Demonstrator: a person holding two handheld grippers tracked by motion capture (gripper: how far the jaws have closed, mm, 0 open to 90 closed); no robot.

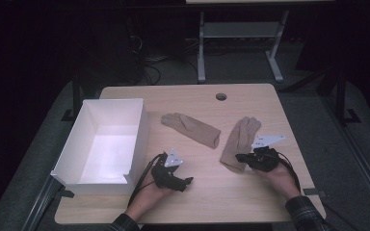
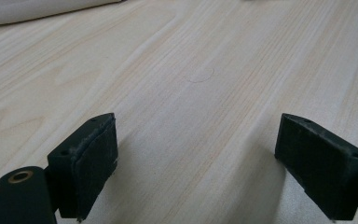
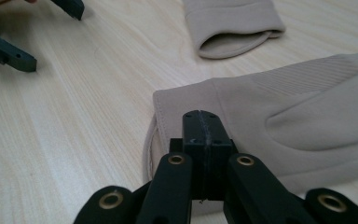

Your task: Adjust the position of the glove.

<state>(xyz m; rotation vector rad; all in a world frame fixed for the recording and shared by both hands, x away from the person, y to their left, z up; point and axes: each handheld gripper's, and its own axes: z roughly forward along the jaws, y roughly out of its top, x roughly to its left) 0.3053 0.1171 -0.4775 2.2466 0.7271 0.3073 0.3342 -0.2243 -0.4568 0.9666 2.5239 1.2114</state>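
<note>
Right gripper (image 3: 200, 140) jaws pressed together at the cuff of the near glove (image 3: 279, 116), maybe pinching only one layer, risking slip toward the box (image 1: 103, 144) at 9 o'clock; left gripper (image 2: 200, 154) jaws spread, holding nothing.

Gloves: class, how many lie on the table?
2. One glove lies mid-table, right of the white box; the other glove lies farther right, its cuff at the shut right gripper.
</note>
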